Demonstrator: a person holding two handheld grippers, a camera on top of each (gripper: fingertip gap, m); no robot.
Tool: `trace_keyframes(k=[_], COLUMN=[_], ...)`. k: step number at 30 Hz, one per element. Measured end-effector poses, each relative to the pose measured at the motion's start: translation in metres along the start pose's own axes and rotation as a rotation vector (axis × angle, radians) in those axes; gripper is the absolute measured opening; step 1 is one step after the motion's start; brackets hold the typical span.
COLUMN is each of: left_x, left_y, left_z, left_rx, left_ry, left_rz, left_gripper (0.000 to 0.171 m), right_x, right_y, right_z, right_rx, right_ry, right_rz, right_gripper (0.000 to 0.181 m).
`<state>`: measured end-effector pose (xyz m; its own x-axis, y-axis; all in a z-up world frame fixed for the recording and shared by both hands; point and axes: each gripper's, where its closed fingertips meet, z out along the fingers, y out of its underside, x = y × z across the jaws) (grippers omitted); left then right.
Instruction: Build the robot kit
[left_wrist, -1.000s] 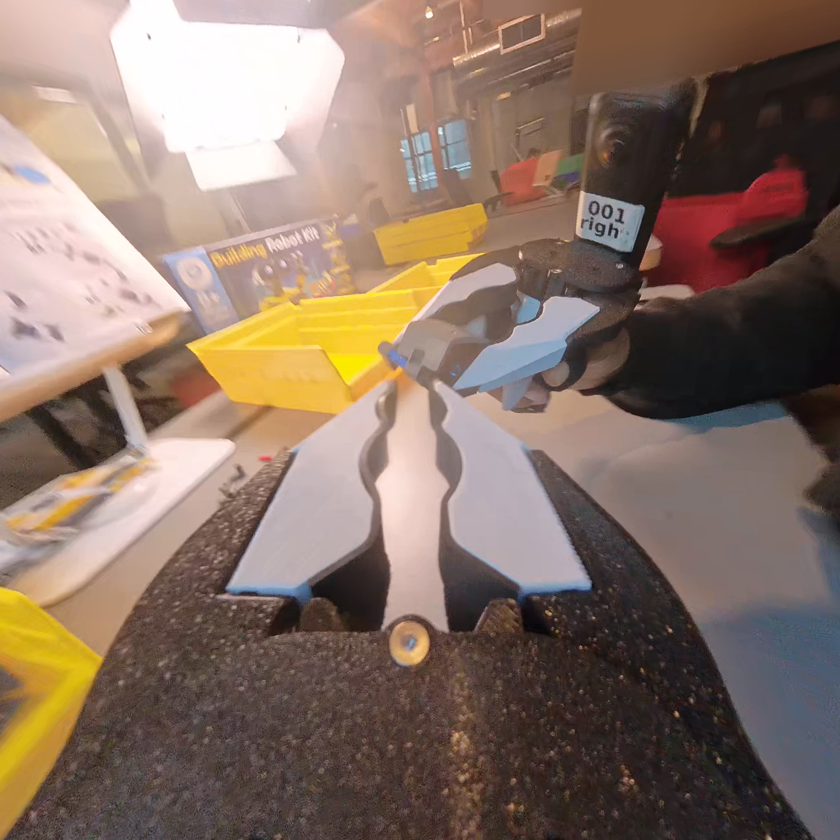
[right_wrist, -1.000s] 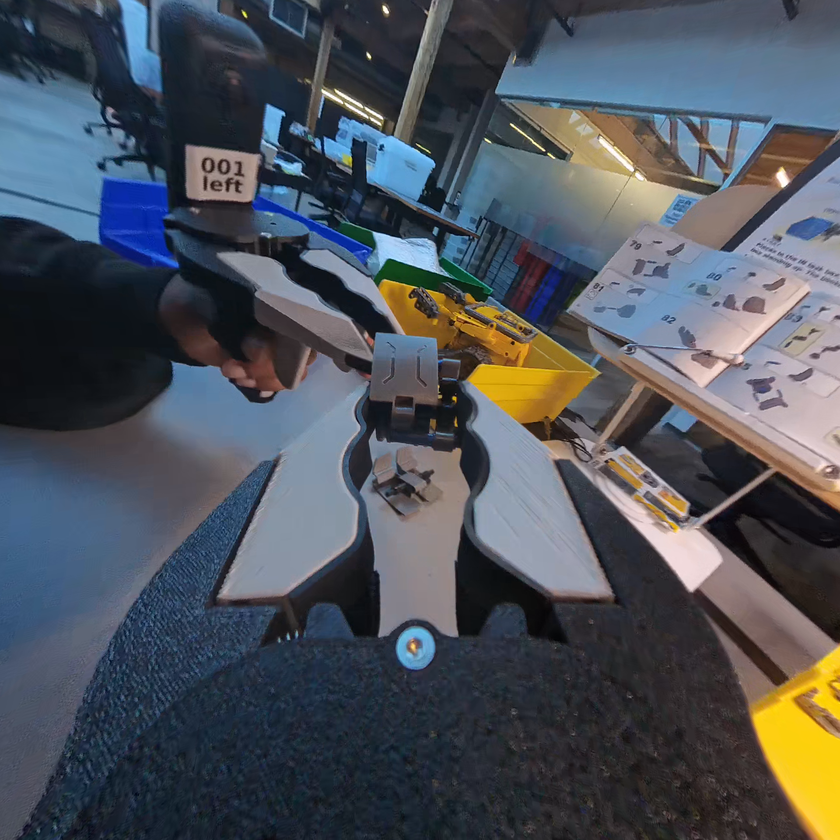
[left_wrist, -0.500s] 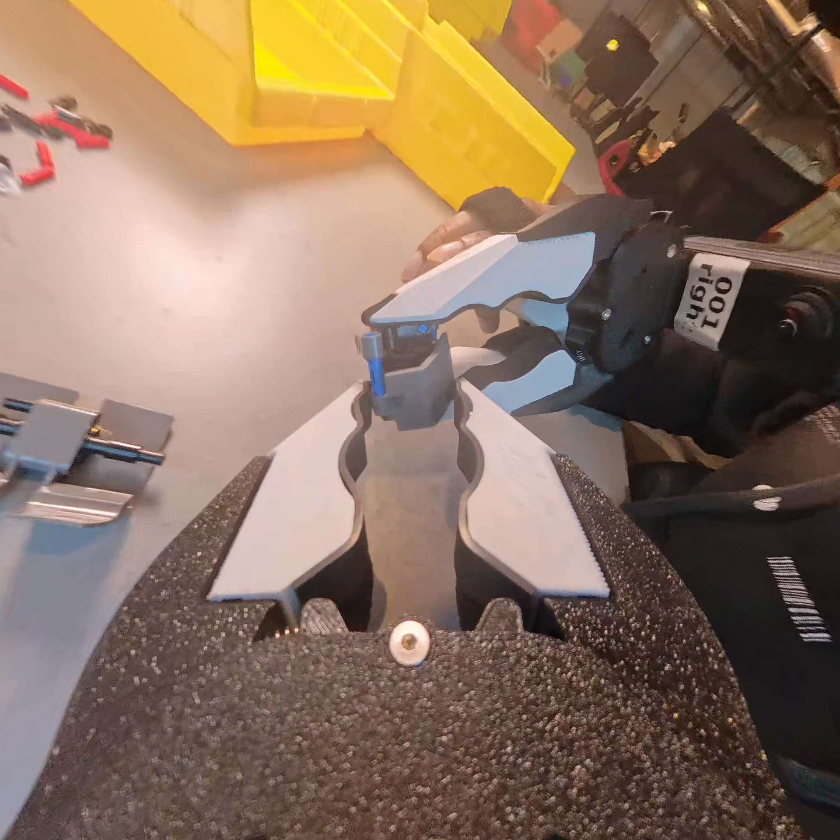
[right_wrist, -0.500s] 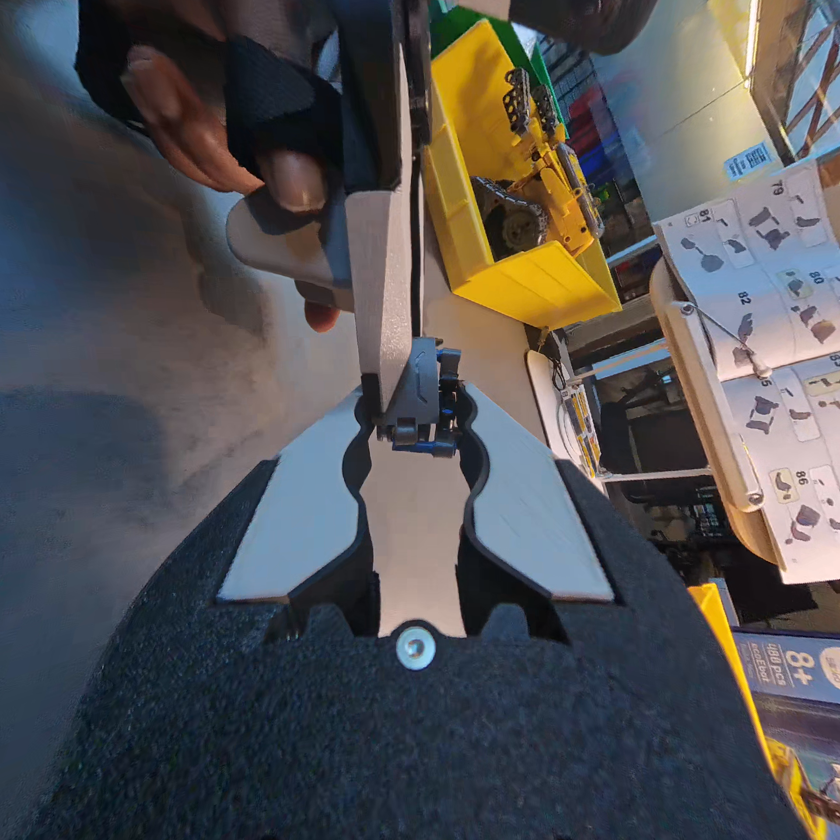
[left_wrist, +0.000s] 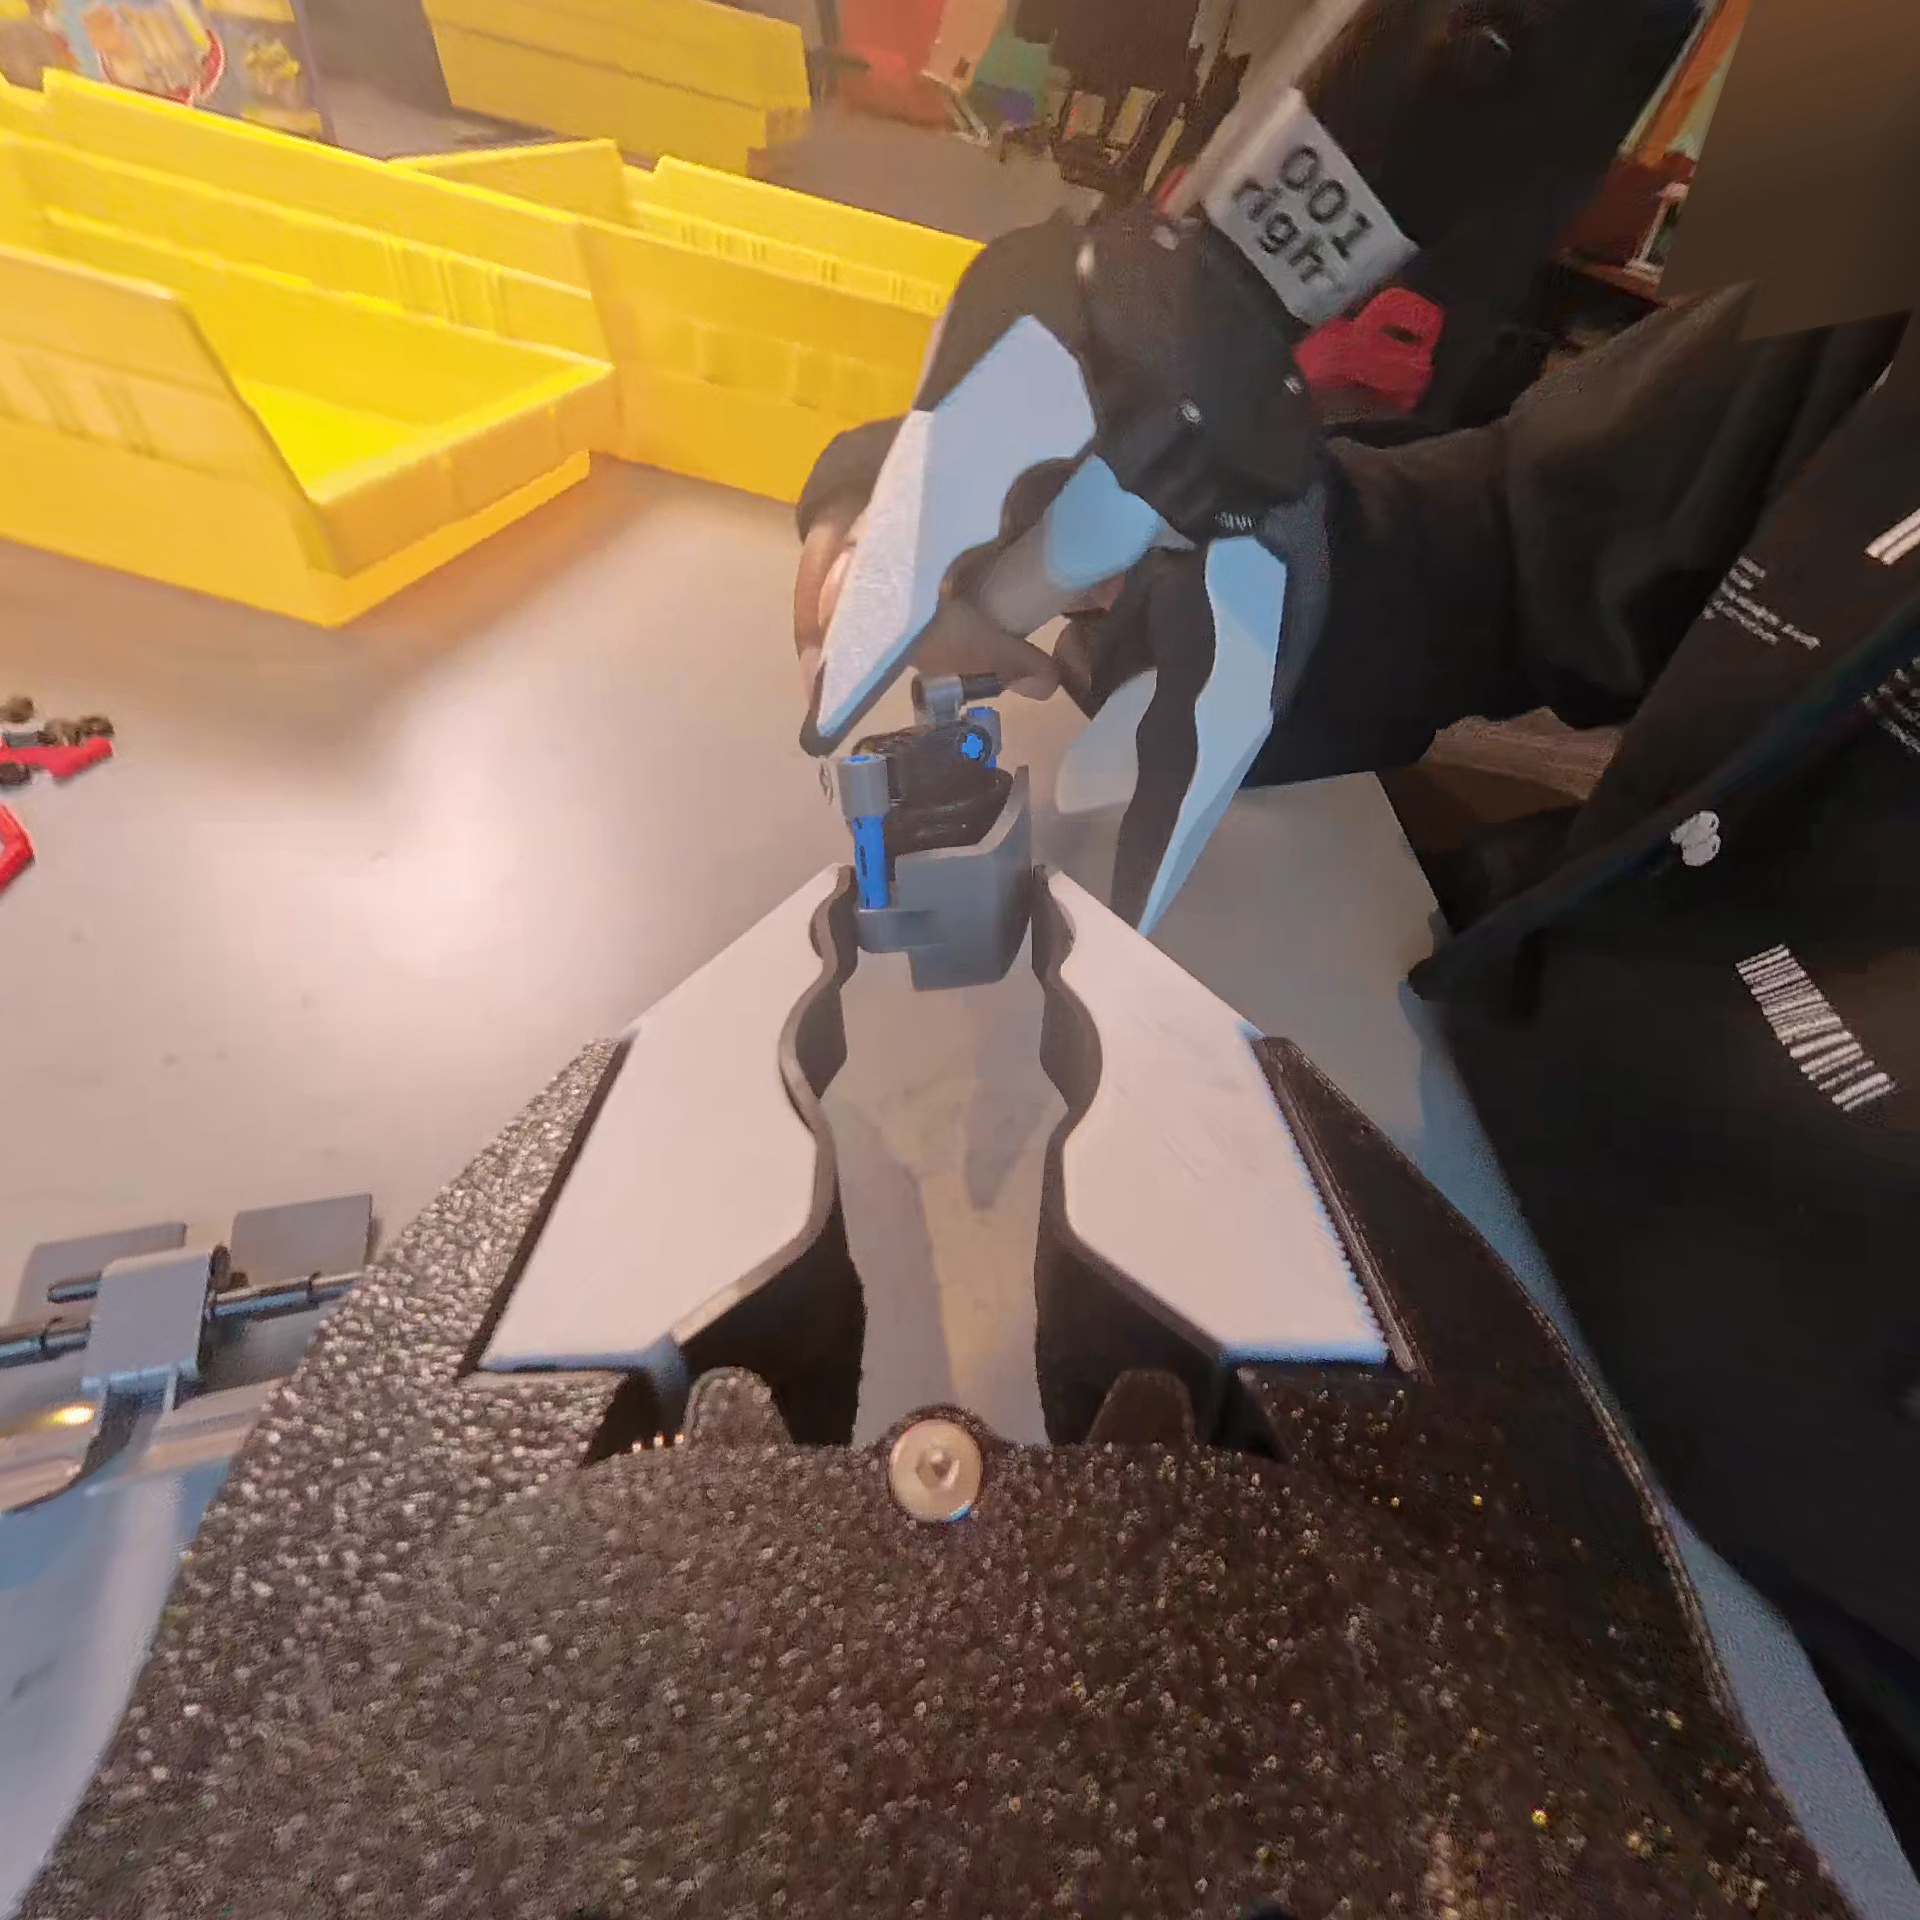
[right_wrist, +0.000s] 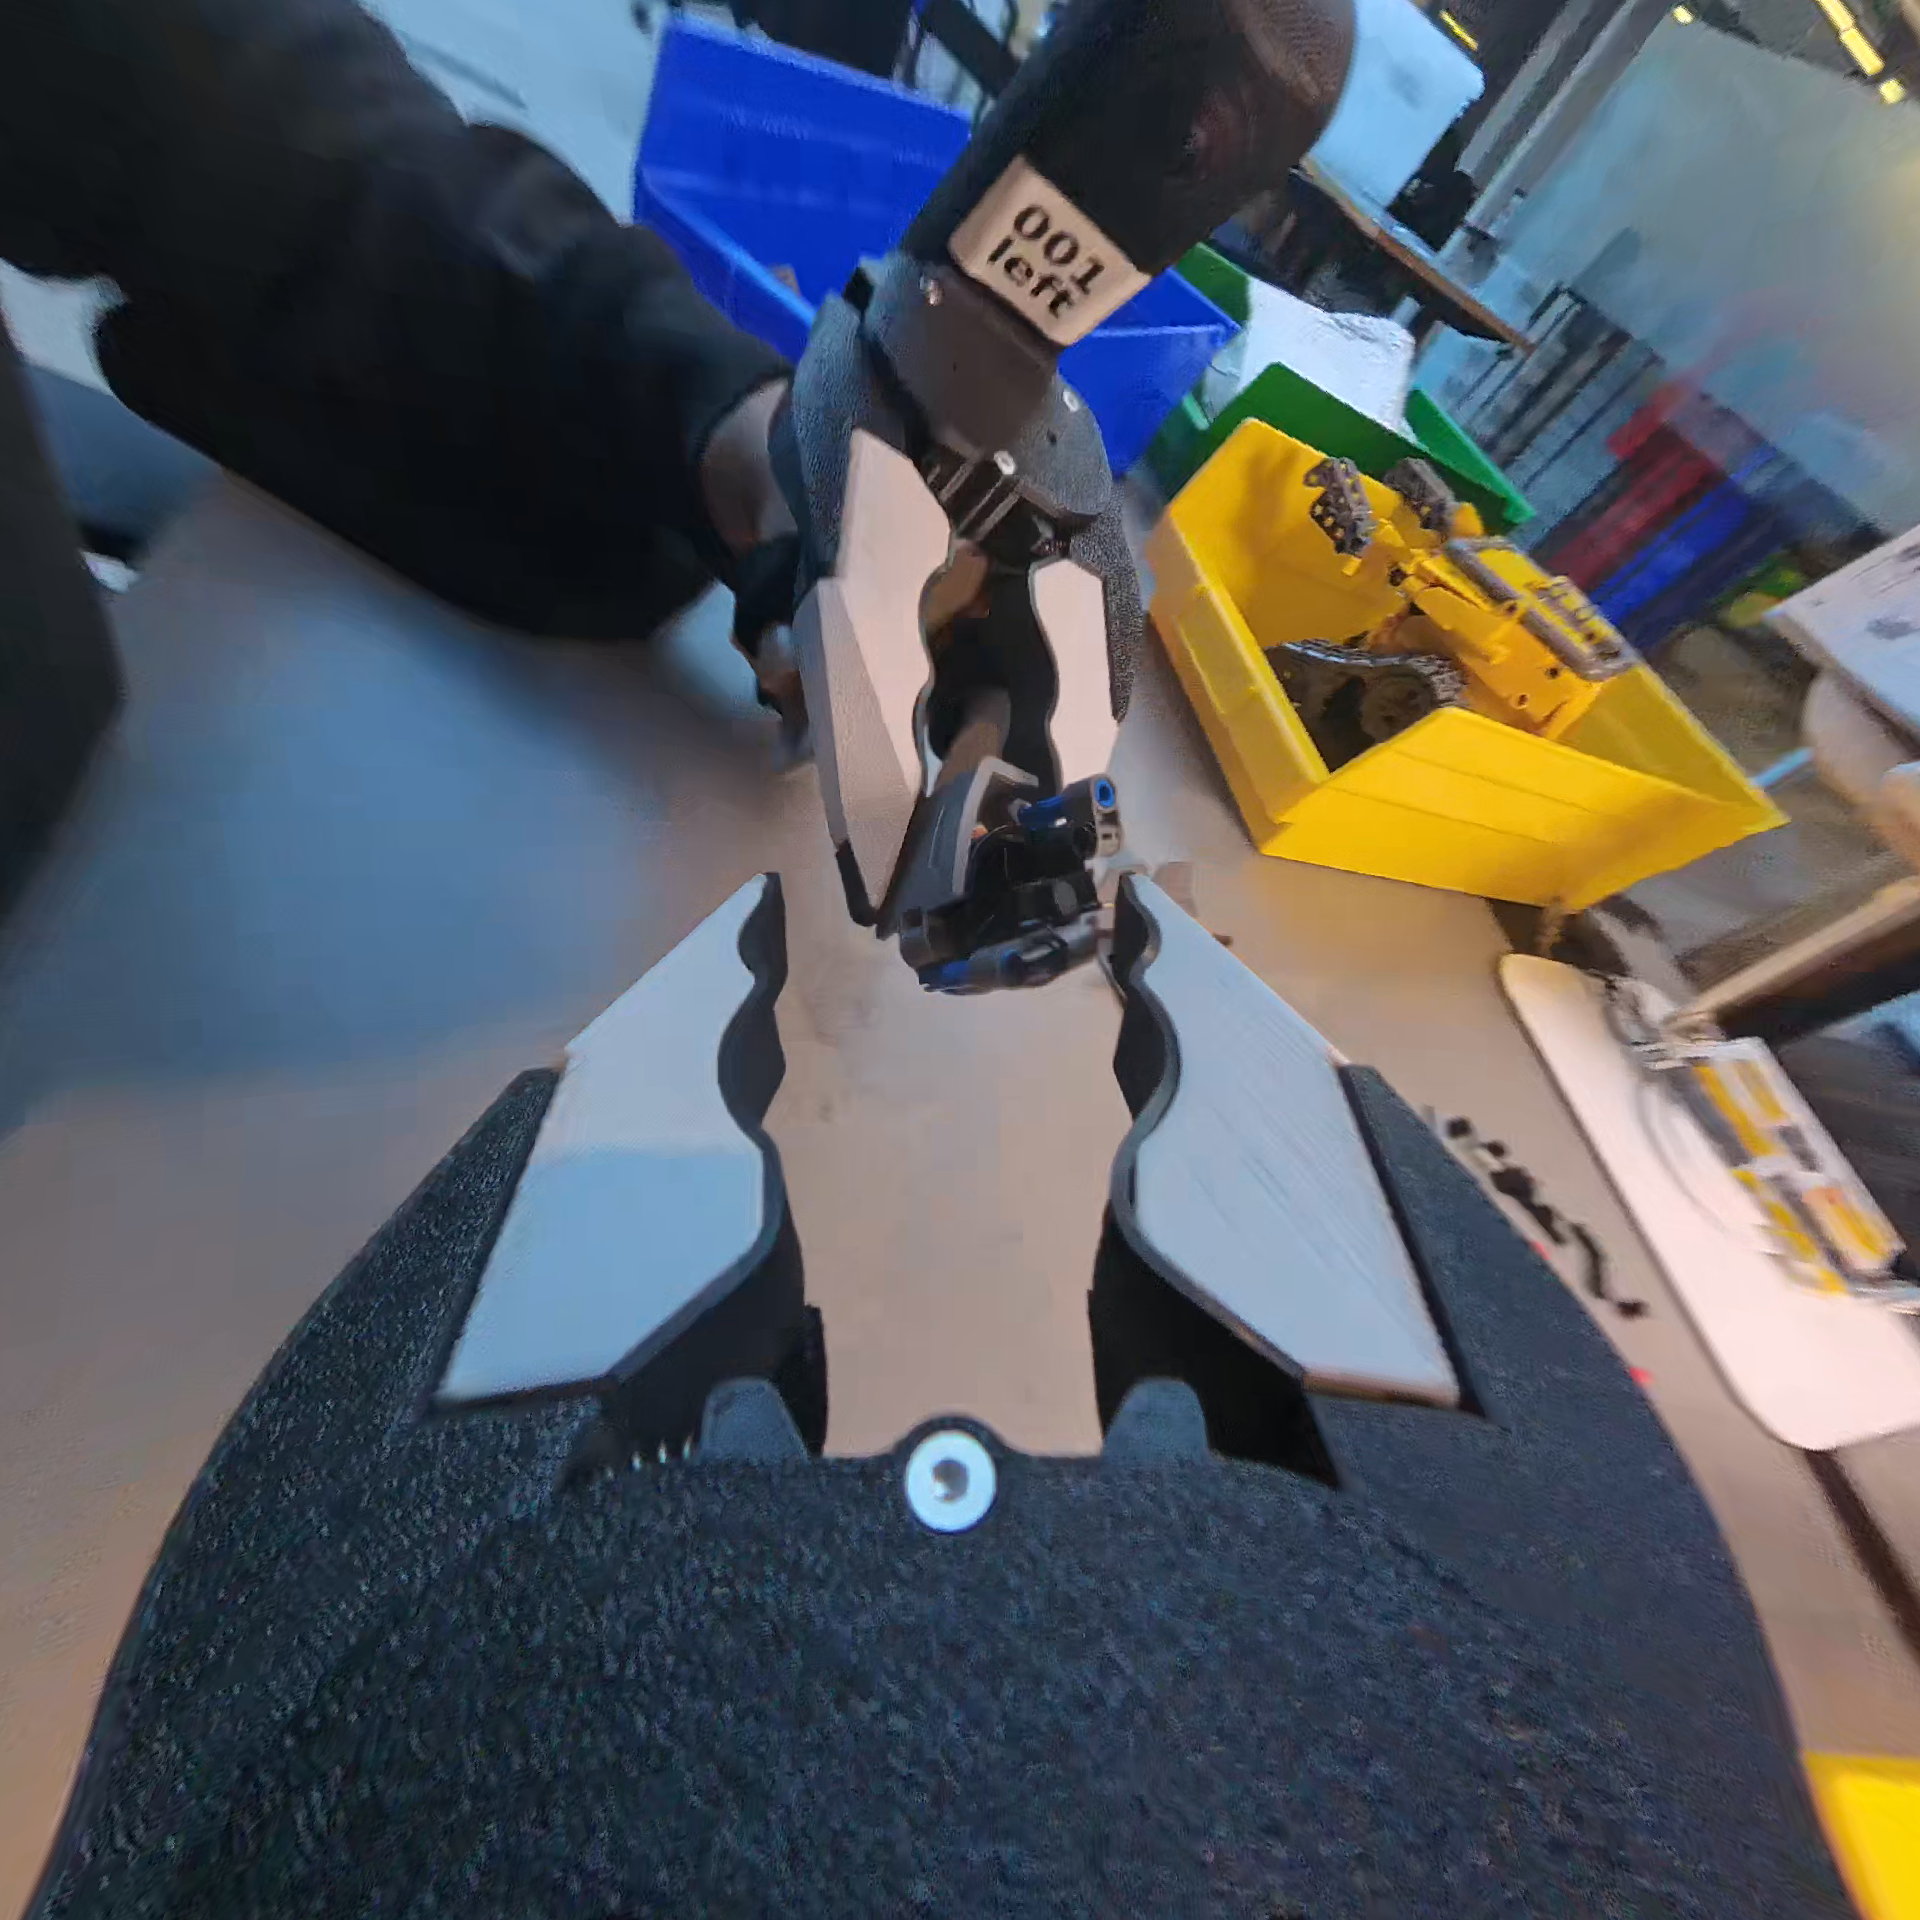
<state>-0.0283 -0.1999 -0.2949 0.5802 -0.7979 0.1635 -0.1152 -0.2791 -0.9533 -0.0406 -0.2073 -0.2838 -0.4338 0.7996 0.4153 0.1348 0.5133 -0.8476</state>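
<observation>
My left gripper (left_wrist: 940, 894) is shut on a small grey brick assembly (left_wrist: 956, 883) with a blue pin and black parts, and holds it above the grey table. My right gripper (right_wrist: 948, 904) is open, its tips on either side of the same assembly (right_wrist: 997, 883) without gripping it. In the left wrist view the right gripper's fingers (left_wrist: 894, 540) are spread just above the assembly. In the right wrist view the left gripper's fingers (right_wrist: 862, 707) come down from the top and pinch the grey piece.
Yellow bins (left_wrist: 312, 416) stand at the far left. A yellow bin (right_wrist: 1455, 821) holds a yellow tracked model. A blue bin (right_wrist: 790, 166) and a green bin (right_wrist: 1309, 405) stand behind. A grey assembly (left_wrist: 156, 1320) and red pieces (left_wrist: 52, 748) lie to the left. Small black pieces (right_wrist: 1538, 1205) lie by a white stand base (right_wrist: 1683, 1299). The tips of both grippers are at nearly the same place.
My right gripper has opened and let go of the assembly, which both grippers held before. The left gripper still holds it. Both grippers have tilted downward toward the table.
</observation>
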Motion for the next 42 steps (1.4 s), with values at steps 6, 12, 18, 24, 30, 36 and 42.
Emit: trace_keyframes(k=[6, 12, 18, 24, 30, 36, 42], left_x=[0.003, 0.001, -0.006, -0.004, -0.010, -0.020, -0.027], left_y=[0.002, 0.009, 0.019, 0.035, 0.059, 0.061, 0.036], left_z=[0.005, 0.010, 0.008, 0.012, 0.012, 0.004, 0.004], left_rx=[-0.016, -0.047, -0.110, -0.208, -0.351, -0.378, -0.316], left_ry=[-0.061, -0.076, -0.092, -0.082, -0.081, -0.145, -0.322], left_rz=[0.198, 0.235, 0.184, 0.198, 0.064, 0.038, 0.280], left_gripper=[0.032, 0.032, 0.032, 0.032, 0.035, 0.043, 0.039], right_x=[0.001, -0.003, -0.002, -0.009, -0.014, -0.004, 0.012], right_y=[0.001, 0.015, 0.023, 0.034, 0.057, 0.071, 0.073], right_z=[-0.026, -0.026, -0.027, -0.013, -0.006, -0.002, -0.001], right_rx=[0.110, 0.065, 0.062, -0.005, -0.137, -0.148, -0.065], right_ry=[-0.173, -0.191, -0.218, -0.208, -0.272, -0.252, -0.220], right_rz=[0.327, 0.334, 0.383, 0.366, 0.630, 0.980, 1.187], right_gripper=[0.030, 0.019, 0.013, 0.017, 0.016, 0.016, 0.016])
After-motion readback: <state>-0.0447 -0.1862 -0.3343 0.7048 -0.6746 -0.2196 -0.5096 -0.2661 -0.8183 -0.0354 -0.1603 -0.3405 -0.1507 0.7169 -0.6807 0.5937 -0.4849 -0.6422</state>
